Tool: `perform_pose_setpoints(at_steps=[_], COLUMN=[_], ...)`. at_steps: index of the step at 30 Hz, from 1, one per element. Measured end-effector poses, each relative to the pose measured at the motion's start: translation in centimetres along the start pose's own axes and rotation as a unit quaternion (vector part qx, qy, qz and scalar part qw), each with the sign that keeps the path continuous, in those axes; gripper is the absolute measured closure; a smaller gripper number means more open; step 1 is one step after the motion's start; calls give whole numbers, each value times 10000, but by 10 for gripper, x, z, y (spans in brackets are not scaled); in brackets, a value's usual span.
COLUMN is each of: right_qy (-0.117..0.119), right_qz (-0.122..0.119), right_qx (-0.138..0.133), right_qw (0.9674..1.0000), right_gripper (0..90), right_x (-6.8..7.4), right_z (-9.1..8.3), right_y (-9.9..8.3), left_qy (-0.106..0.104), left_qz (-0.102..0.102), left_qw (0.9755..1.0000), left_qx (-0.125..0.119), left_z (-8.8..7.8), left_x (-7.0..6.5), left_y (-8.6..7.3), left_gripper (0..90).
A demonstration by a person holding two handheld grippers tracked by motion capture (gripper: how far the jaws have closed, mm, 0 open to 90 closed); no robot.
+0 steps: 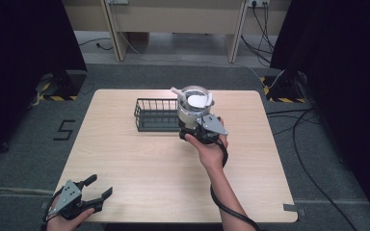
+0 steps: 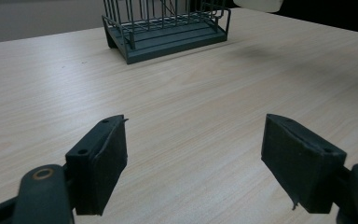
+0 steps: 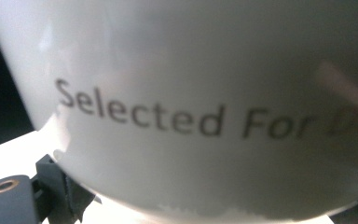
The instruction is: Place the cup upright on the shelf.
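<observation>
The light wooden table [image 1: 139, 159] is lying mostly bare toward its near edge. The dark wire basket [image 1: 156, 115] is sitting mid-table. The upright white printed cup [image 1: 194, 107] is being clamped by the right gripper [image 1: 200, 129] beside it. The left gripper [image 1: 94, 188] is being held spread at the near-left corner.

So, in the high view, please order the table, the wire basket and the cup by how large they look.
1. table
2. wire basket
3. cup, held in the right tongs; it looks a little smaller than the basket, but it may be nearer the camera.
</observation>
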State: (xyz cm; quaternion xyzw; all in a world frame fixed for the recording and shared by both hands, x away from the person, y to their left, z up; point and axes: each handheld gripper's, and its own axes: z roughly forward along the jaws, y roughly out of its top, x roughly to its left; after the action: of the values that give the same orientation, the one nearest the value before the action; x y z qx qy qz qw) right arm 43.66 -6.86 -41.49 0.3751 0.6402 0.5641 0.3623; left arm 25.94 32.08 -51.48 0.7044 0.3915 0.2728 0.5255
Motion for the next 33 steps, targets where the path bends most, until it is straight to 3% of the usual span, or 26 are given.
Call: perform_pose_setpoints(at_steps=[33], right_qy=[16], right_qz=[17], right_qx=[-77], right_qw=[10000], right_gripper=[96], right_x=[0], right_z=[45], right_y=[37], left_qy=[32], left_qz=[-55], left_qw=[10000], left_qx=[-7], left_z=[0], left_x=[2], left_y=[-1], left_gripper=[220])
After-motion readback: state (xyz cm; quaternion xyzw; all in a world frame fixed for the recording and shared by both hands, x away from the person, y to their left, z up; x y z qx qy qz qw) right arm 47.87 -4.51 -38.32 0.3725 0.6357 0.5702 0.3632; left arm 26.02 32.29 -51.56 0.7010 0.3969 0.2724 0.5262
